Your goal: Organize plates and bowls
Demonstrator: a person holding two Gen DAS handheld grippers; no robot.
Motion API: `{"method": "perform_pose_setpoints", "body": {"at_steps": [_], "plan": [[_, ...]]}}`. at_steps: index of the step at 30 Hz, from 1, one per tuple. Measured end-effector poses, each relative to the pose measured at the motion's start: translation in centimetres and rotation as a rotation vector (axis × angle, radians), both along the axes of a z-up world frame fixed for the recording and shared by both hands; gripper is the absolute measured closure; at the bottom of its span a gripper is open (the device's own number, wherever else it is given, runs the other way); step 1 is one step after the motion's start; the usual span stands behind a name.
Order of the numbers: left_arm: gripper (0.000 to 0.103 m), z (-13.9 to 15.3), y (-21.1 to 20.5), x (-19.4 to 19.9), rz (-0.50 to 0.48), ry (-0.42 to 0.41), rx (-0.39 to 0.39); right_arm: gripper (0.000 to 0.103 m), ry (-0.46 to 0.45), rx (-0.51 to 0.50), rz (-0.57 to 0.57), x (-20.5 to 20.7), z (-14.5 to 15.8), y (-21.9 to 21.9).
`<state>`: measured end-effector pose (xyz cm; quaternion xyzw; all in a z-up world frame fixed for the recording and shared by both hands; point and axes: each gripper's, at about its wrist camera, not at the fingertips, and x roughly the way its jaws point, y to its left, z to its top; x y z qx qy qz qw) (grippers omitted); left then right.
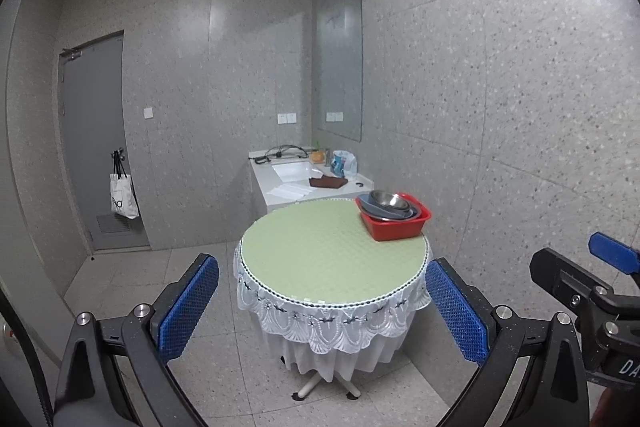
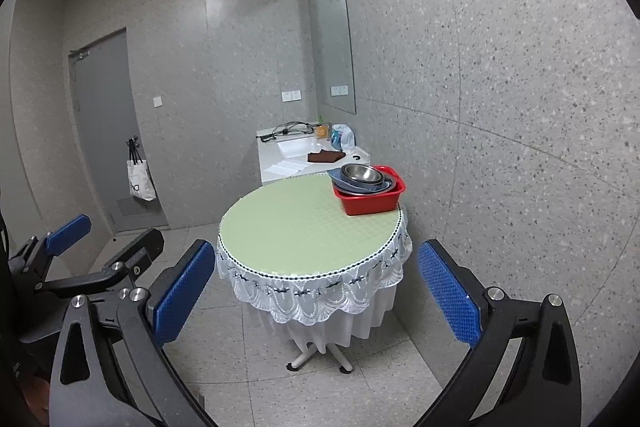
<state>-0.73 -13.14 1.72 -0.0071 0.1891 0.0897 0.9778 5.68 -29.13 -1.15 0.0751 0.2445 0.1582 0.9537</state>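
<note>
- Dishes: a stack of grey-blue plastic plates and bowls (image 1: 390, 211) topped by a round stainless-steel bowl (image 1: 387, 199) sits inside a red rectangular plastic basin (image 1: 400, 227).
- The red basin stands at the far right rim of the round tabletop (image 1: 320, 255), which carries a pale green quilted cover and a white lace skirt.
- Left claw (image 1: 322, 311): blue-padded fingers spread wide, holding nothing, short of the near tabletop rim and well apart from the basin.
- Right claw (image 2: 316, 295): fingers likewise spread wide and empty, also short of the near rim.
- Surroundings: a white sink counter (image 1: 296, 187) stands just behind the tabletop in the room corner, bearing a brown folded cloth (image 1: 327, 182), a black cable and a blue-and-white plastic bag.
- The speckled grey wall (image 1: 500, 131) runs close along the right side of the tabletop, near the basin.
- A grey door (image 1: 96, 147) with a white tote bag (image 1: 123, 201) hanging on it lies far left.
- Open room: the green surface between the near rim and the basin is bare; tiled floor lies open to the left of the tabletop.
</note>
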Motion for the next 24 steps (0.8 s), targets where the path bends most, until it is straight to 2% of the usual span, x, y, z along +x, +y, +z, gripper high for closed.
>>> {"method": "perform_pose_setpoints", "body": {"at_steps": [24], "plan": [[0.001,0.8,6.4,-1.3,-0.078,-0.019,-0.021,0.0,-0.016,-0.011,-0.1,-2.5,1.7,4.7]]}}
